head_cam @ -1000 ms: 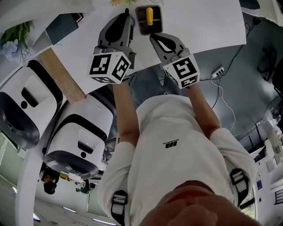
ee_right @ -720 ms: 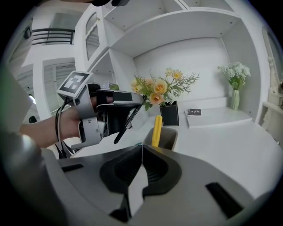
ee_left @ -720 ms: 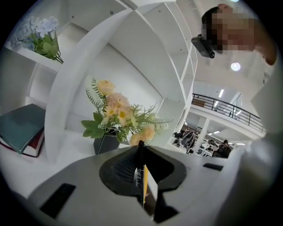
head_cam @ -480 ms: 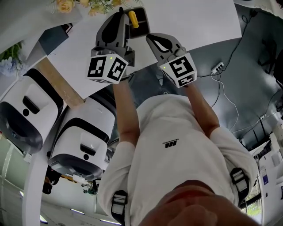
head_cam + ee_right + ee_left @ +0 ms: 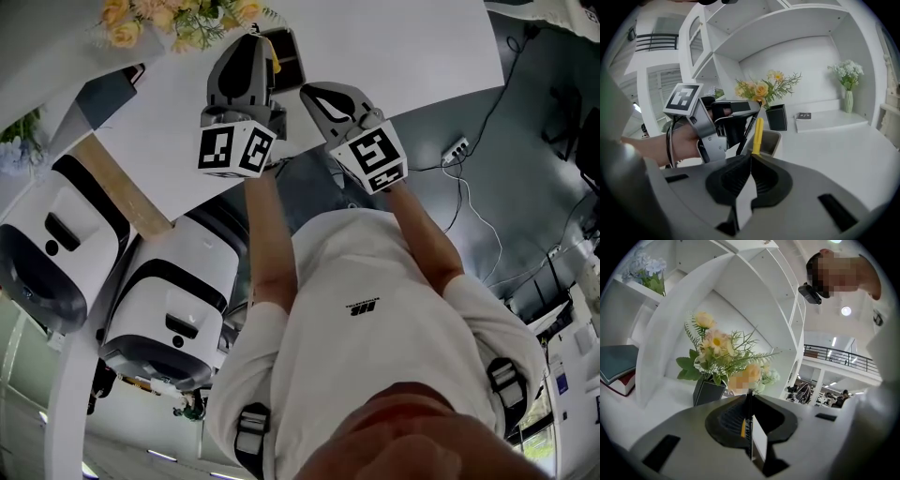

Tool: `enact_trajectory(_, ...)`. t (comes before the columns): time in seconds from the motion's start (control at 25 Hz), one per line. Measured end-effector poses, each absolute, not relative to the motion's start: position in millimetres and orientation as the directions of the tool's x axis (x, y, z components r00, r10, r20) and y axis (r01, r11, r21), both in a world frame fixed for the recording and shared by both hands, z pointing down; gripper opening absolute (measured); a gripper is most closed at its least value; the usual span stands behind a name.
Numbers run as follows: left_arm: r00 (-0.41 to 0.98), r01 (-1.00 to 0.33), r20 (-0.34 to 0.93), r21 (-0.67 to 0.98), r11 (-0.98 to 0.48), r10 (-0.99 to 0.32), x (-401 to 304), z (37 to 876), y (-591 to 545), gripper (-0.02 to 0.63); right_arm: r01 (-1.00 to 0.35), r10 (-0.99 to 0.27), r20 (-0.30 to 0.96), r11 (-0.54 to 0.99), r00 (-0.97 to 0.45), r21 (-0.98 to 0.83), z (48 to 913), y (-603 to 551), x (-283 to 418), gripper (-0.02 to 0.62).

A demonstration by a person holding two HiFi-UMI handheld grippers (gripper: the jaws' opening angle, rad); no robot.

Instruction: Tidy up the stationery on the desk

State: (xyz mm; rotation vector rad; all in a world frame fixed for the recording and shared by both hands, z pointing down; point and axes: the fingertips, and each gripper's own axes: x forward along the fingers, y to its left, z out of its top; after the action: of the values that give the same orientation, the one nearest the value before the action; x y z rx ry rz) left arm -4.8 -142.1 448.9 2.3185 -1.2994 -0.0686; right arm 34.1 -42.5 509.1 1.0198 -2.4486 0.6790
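Left hand-held gripper [image 5: 749, 397]: jaws clamped on a thin black pen [image 5: 749, 404], held close beside the grey square pen holder [image 5: 771, 140] on the white counter [image 5: 834, 150]. A yellow pen [image 5: 758, 133] stands in the holder. Right hand-held gripper [image 5: 750, 157]: jaws together, empty, near the holder.

White desk [image 5: 834, 150], yellow pen [image 5: 759, 133], blk pen [image 5: 749, 404], grey-beige holder [image 5: 771, 141], blk vase [image 5: 777, 117], peach flowers [image 5: 761, 89].
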Motion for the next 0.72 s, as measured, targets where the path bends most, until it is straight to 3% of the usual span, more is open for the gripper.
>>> enact_trajectory(0.32,0.52,-0.791,0.113,0.439,-0.427,-0.847,-9,459,-139,0.0,-0.727,-0.532,0.529,0.629,-0.661,-0.276,515,-42,35,-0.002)
enact_trajectory(0.72,0.53,-0.794,0.13,0.424,-0.436,-0.838,-10,465,-130,0.0,-0.73,-0.529,0.54,0.629,-0.654,-0.268,517,-39,36,-0.002)
